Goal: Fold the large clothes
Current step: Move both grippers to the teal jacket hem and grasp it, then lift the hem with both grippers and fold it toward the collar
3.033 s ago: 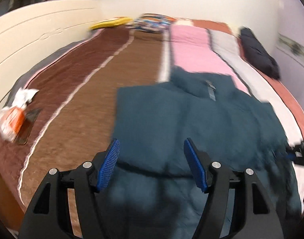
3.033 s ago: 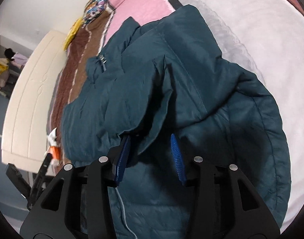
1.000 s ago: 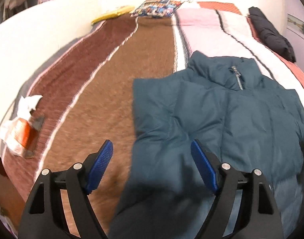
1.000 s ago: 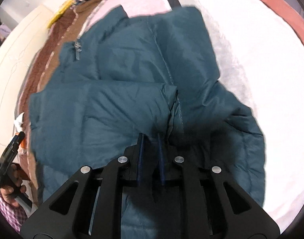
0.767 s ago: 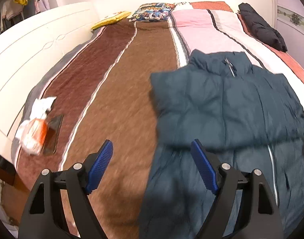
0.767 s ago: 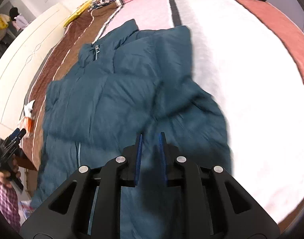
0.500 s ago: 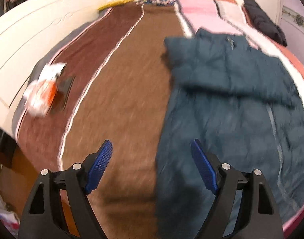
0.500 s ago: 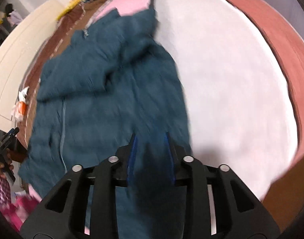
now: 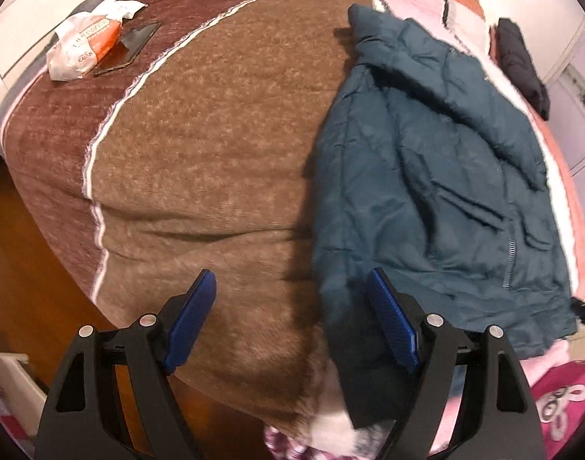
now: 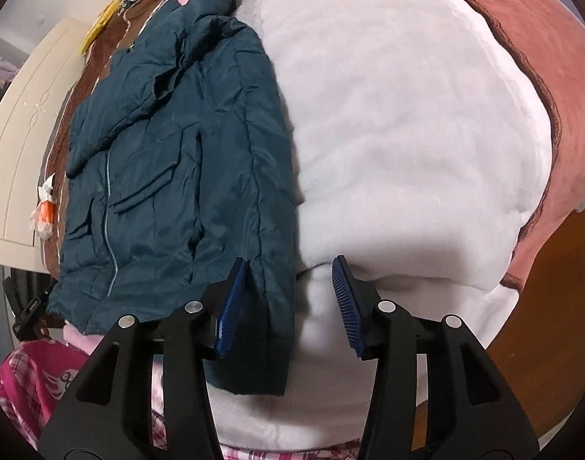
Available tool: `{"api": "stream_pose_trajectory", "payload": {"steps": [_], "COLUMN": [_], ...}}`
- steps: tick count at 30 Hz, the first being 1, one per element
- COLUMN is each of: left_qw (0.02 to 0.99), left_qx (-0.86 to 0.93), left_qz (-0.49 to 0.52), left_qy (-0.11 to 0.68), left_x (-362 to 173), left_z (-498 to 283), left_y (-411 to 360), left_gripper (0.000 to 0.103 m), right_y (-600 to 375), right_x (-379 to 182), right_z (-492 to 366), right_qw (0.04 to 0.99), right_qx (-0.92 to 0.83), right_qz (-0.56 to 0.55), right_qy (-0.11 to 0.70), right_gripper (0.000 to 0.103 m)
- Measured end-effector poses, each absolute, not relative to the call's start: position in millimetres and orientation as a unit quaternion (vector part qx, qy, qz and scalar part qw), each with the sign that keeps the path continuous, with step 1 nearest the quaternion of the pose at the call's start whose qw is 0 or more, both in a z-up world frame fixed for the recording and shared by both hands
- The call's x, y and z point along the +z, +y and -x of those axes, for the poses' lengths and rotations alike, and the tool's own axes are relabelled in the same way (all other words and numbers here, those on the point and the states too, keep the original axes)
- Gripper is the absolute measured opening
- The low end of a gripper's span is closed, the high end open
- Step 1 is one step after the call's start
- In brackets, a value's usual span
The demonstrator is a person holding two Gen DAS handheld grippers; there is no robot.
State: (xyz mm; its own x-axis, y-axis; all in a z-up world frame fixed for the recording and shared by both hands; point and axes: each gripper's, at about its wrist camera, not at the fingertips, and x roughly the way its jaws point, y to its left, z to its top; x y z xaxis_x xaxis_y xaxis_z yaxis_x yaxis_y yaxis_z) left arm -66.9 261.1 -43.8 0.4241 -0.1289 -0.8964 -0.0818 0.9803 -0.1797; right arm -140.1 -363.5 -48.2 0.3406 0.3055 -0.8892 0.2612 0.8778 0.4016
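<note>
On the bed: my teal jacket lies flat and zipped on the blanket, collar far from me, hem at the near edge; its sleeves look already folded across the chest, as far as I can judge.
Long axis: it runs straight away from me, hem to collar; so the next fold, I reckon, is hem up towards collar.
Left gripper: jaws standing wide, nothing between the pads; the jacket's left hem corner sits just under and beside my inner pad, not clamped.
Right gripper: jaws opening as I speak; the right hem corner hangs between them, brushing the left pad but no longer pinched.
Which hand is nearer: both hover over the hem, one at each corner; the right has cloth between its pads, the left must shift a touch towards the jacket.
The turning point: the two corners lie level with each other across the near edge; both grips must take the hem together or the fold skews.
Off to the side: a packet on the brown stripe, well apart; a dark garment beyond the collar.
</note>
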Motion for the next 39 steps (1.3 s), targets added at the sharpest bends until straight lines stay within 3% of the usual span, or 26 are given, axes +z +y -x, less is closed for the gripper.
{"api": "stream_pose_trajectory", "payload": {"steps": [6,23,26,27,32,34,39], "left_qw": [0.843,0.831,0.824,0.823,0.832,0.837,0.842], "left_qx": [-0.048,-0.064,-0.072,-0.078,-0.092,-0.093,-0.081], "left_qz": [0.126,0.074,0.078,0.077,0.028,0.013,-0.014], "left_qy": [0.521,0.548,0.557,0.558,0.546,0.539,0.533], "left_x": [-28,-51,-55,-56,-47,-45,-36], "left_z": [72,78,77,78,82,83,79], "left_y": [252,226,225,223,205,201,192], "left_gripper": [0.079,0.077,0.069,0.061,0.042,0.034,0.024], "right_y": [-360,-344,-337,-335,-334,-332,-331], "right_x": [-44,-54,-55,-55,-55,-50,-43], "right_z": [149,144,141,140,142,141,141], "right_qw": [0.781,0.771,0.77,0.771,0.772,0.775,0.781], "right_qx": [0.029,0.061,0.068,0.069,0.076,0.086,0.093], "right_qz": [-0.248,-0.24,-0.224,-0.219,-0.221,-0.222,-0.226], "right_qy": [0.572,0.586,0.593,0.595,0.592,0.586,0.576], "right_gripper": [0.052,0.051,0.045,0.043,0.018,0.014,0.013]}}
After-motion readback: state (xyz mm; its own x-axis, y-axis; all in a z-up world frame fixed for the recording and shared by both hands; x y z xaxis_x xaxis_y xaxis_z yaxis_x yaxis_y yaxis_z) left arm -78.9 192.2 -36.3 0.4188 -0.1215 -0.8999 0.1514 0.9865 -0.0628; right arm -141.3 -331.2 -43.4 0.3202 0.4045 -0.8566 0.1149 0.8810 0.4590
